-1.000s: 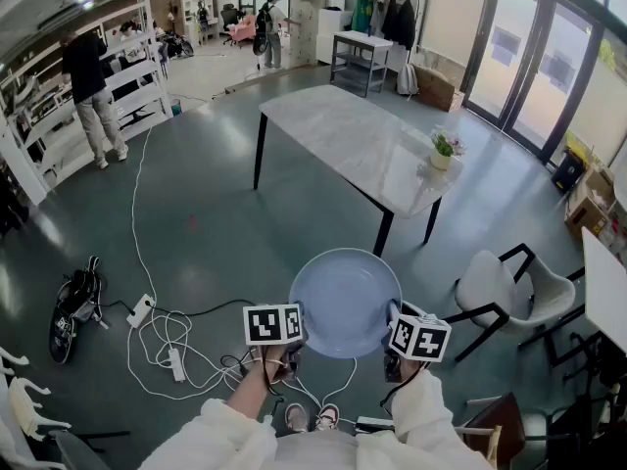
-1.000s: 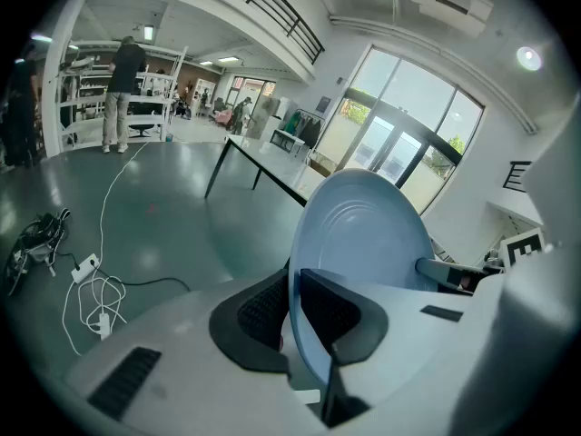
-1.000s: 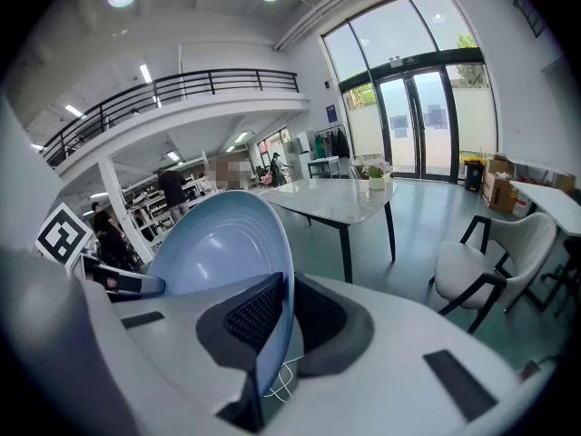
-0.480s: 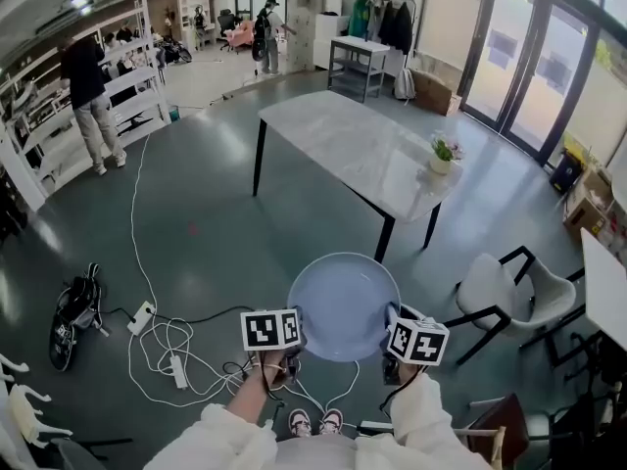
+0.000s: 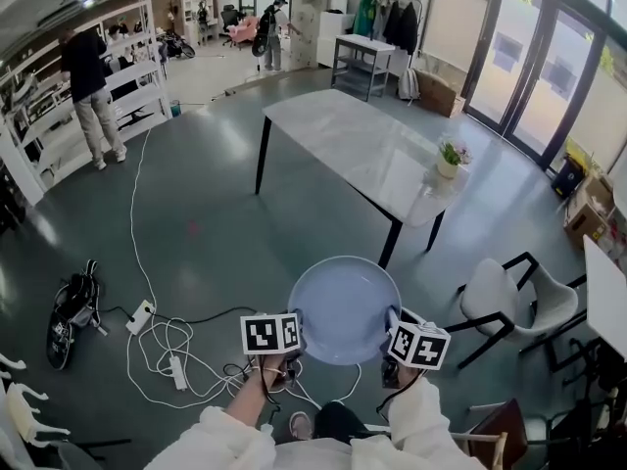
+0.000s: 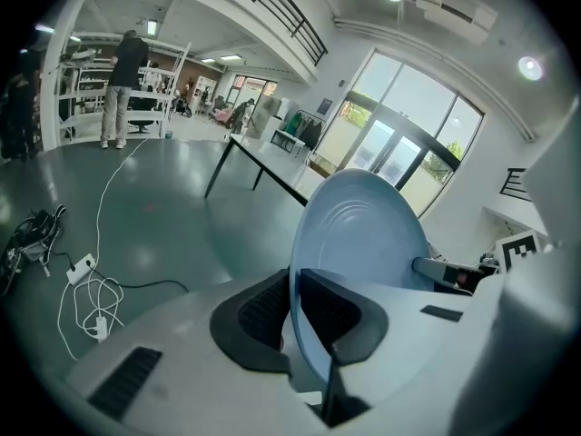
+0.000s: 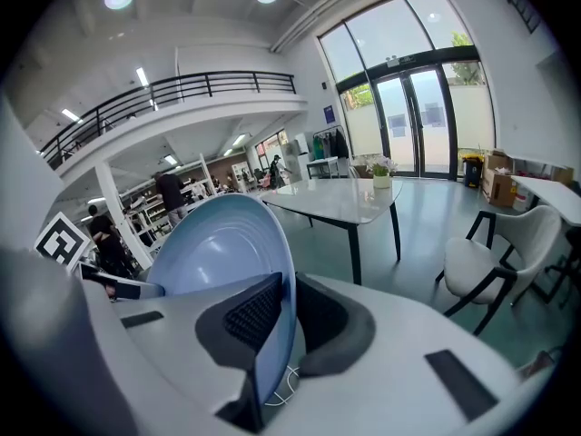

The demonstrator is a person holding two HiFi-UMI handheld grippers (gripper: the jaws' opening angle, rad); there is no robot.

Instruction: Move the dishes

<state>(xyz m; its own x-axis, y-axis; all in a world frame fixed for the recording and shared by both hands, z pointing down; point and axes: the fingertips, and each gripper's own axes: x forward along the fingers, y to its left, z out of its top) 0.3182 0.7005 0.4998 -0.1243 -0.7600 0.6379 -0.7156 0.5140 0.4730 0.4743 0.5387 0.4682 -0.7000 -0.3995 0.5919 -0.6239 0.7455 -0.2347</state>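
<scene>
A pale blue round plate (image 5: pixel 345 306) is carried level in front of me, above the floor, between both grippers. My left gripper (image 5: pixel 297 345) is shut on the plate's left rim, and the left gripper view shows the rim (image 6: pixel 363 234) pinched between its black pads (image 6: pixel 263 312). My right gripper (image 5: pixel 392 335) holds the opposite rim. In the right gripper view the plate (image 7: pixel 218 243) passes between the pads (image 7: pixel 254 316); these jaws have just been opening a little, with the rim still gripped between them.
A marble-topped table (image 5: pixel 362 145) with a small potted plant (image 5: pixel 449 160) stands ahead. A white chair (image 5: pixel 500 287) is to the right. Cables and a power strip (image 5: pixel 167 346) lie on the floor at left, by a dark bag (image 5: pixel 71 306). A person (image 5: pixel 88 86) stands at the far shelves.
Both grippers and the plate have moved forward together as I step; my leg now shows below the plate. The table and chair have shifted slightly right in view.
</scene>
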